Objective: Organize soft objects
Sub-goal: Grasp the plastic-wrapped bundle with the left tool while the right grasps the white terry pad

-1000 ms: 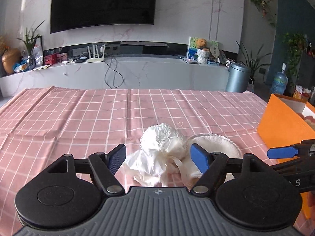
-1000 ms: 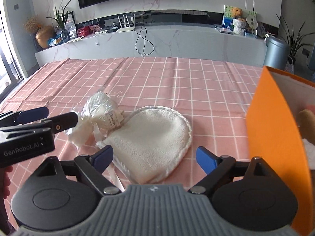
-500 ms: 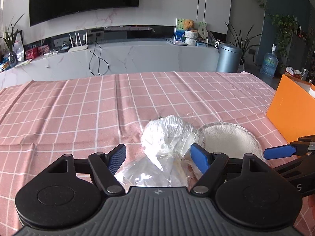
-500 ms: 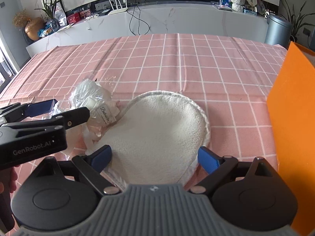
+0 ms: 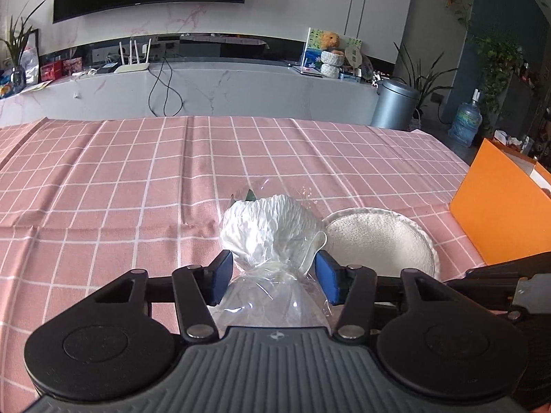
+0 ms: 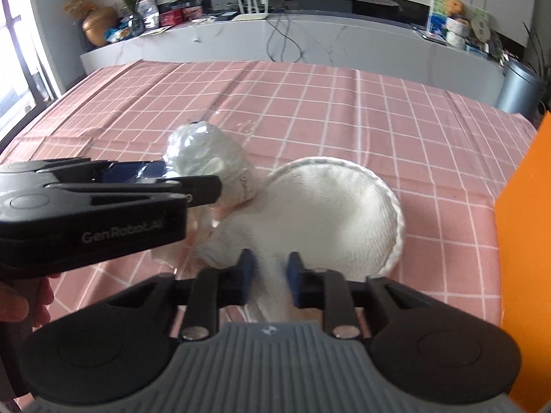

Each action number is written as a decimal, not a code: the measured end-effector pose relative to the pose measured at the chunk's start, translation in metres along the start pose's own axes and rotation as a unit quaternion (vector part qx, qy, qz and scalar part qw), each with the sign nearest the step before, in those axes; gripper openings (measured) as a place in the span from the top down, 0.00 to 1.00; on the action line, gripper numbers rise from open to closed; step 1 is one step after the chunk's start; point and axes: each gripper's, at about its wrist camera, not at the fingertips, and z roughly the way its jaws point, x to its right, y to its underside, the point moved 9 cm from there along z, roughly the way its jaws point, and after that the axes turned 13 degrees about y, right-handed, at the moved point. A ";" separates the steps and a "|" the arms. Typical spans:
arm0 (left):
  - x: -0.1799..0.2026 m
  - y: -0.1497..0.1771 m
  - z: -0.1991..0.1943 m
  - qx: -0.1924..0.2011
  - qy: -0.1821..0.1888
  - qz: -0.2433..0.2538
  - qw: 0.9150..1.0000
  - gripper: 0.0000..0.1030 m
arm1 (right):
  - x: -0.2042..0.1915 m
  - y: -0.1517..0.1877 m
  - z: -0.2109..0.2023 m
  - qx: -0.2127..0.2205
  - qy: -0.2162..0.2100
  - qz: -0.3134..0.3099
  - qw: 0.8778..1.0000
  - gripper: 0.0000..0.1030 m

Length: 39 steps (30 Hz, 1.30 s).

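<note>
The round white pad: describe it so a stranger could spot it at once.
On the pink checked tablecloth, look just left of the orange box. There lies the round white pad, flat and fluffy with a stitched rim, pinched at its near edge by the right gripper. Unlike the crinkly plastic-wrapped bundle touching it, it is bare and disc-shaped.

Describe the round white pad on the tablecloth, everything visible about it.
The round white pad is a flat, fluffy, terry-like disc with a stitched rim, lying on the pink checked tablecloth. Its near edge is bunched up between the right gripper, whose jaws are closing and pinch the fabric. On its left it touches the plastic-wrapped white bundle, which sits between the left gripper jaws. The orange box stands to its right, apart from it.
</note>
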 end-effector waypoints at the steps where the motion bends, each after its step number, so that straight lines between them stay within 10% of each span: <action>1: 0.001 0.001 -0.002 0.000 -0.002 -0.005 1.000 0.44 | 0.001 0.000 -0.002 0.000 -0.001 0.000 1.000 0.89; 17: 0.033 0.039 -0.067 0.004 -0.026 -0.082 0.996 0.45 | 0.006 0.047 -0.080 0.029 -0.034 -0.110 0.993 0.92; 31: 0.064 0.077 -0.078 -0.018 -0.023 -0.093 0.995 0.39 | 0.042 0.087 -0.096 0.011 -0.011 -0.083 0.996 0.85; 36: 0.067 0.079 -0.082 -0.005 -0.022 -0.078 0.997 0.23 | 0.056 0.079 -0.108 0.033 0.008 -0.038 0.999 0.35; 39: 0.068 0.077 -0.084 -0.009 -0.022 -0.062 0.998 0.20 | 0.063 0.074 -0.109 0.034 0.015 -0.004 0.999 0.23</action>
